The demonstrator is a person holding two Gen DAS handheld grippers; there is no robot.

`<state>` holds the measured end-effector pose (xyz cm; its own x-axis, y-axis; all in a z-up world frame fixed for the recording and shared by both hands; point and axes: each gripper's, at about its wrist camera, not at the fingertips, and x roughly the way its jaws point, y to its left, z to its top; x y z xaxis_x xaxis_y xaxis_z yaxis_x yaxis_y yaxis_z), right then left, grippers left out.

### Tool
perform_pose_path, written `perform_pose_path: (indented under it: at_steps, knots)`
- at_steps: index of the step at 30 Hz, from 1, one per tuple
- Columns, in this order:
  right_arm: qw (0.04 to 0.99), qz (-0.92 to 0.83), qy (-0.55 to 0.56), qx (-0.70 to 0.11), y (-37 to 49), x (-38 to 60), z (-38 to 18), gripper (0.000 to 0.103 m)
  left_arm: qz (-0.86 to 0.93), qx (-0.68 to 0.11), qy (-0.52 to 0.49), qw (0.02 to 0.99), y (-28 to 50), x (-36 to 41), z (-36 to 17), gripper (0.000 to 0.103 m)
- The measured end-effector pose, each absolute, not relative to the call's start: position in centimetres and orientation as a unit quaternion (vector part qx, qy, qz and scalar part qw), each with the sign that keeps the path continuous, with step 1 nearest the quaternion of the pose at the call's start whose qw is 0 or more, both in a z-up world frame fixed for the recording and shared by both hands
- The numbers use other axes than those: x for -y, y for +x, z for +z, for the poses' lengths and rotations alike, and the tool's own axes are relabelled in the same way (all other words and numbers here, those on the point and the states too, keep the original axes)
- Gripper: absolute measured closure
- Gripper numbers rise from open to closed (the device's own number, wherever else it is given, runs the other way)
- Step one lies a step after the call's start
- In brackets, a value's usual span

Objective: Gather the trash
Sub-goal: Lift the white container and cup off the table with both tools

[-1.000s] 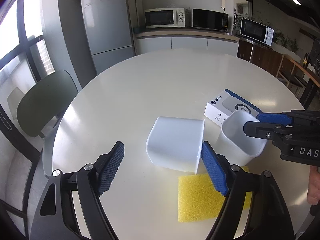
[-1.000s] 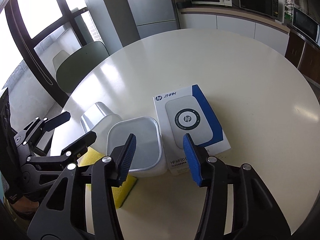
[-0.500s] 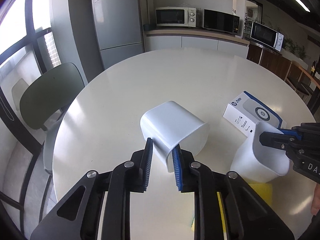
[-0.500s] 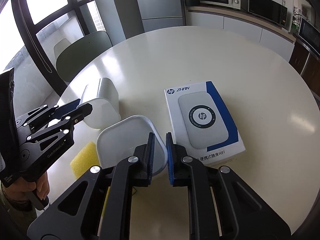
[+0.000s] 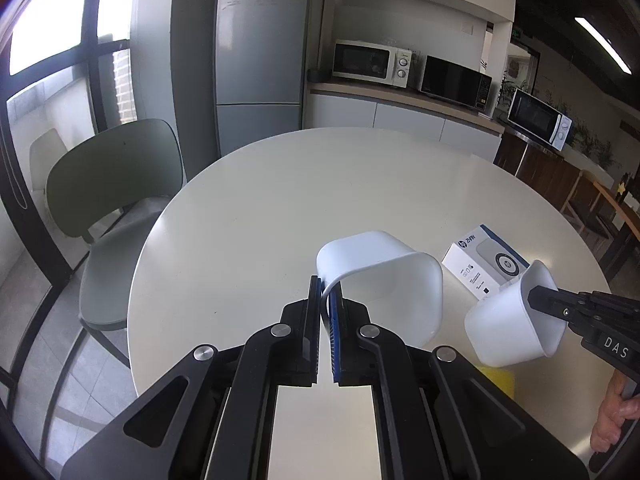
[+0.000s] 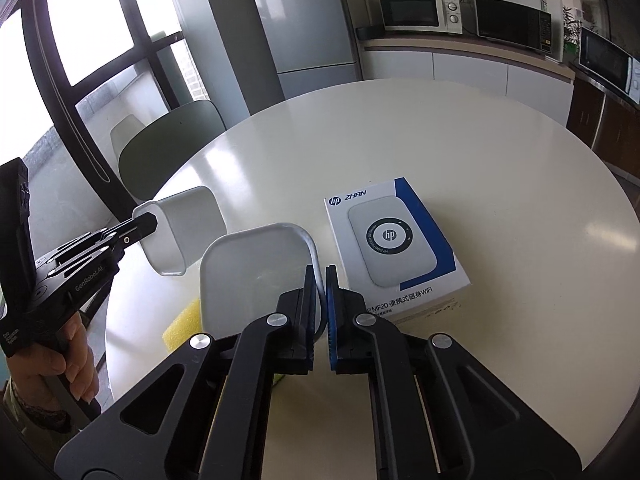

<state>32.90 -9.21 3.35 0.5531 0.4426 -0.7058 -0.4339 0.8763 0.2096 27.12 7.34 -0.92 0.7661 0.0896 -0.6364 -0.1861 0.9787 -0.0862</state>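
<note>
My left gripper (image 5: pixel 326 294) pinches the thin rim of a white plastic tub (image 5: pixel 384 272), its jaws closing tight on the wall. The tub is tipped with its mouth towards me. My right gripper (image 6: pixel 320 280) grips the rim of a second white tub (image 6: pixel 256 268) in the same way, jaws closing on it. Each view shows the other side too: the right gripper (image 5: pixel 538 298) with the second tub (image 5: pixel 508 328), and the left gripper (image 6: pixel 146 226) with the first tub (image 6: pixel 184 232). A yellow sponge (image 6: pixel 182 322) lies under the second tub.
A white and blue HP box (image 6: pixel 394 236) lies flat on the round white table (image 5: pixel 260 220), right of the tubs. A green chair (image 5: pixel 112 184) stands at the table's left edge. A fridge, a counter and microwaves are beyond. A hand (image 6: pixel 74 346) holds the left gripper.
Both grippers went from open around the tubs to shut on their rims. Both tubs have tipped and shifted, and the sponge is now mostly covered.
</note>
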Motion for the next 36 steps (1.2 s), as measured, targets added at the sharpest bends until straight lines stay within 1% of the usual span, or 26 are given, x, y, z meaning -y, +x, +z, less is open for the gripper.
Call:
perform_pose_path:
  at_steps: [4,10,18,26,30,36]
  knots:
    - [0.891,0.249,-0.016,-0.379,30.6,8.9,4.0,0.099,0.070,-0.325,-0.091,0.939,24.6,-7.7,-0.4,0.100]
    - [0.894,0.255,-0.003,-0.367,27.9,9.7,4.3,0.099,0.059,-0.322,-0.110,0.939,21.5,-7.7,-0.5,0.100]
    - [0.900,0.266,0.021,-0.345,24.5,11.1,5.6,0.099,0.041,-0.325,-0.100,0.939,18.2,-6.9,-0.4,0.100]
    - [0.910,0.254,0.003,-0.327,20.0,12.3,5.6,0.098,0.047,-0.329,-0.090,0.939,15.7,-5.9,-0.4,0.100]
    - [0.920,0.243,-0.020,-0.306,16.9,12.8,6.1,0.098,0.039,-0.317,-0.090,0.943,14.1,-5.4,0.0,0.100]
    - [0.924,0.257,-0.026,-0.283,13.3,13.1,7.3,0.099,0.028,-0.307,-0.087,0.947,11.0,-4.5,0.9,0.100]
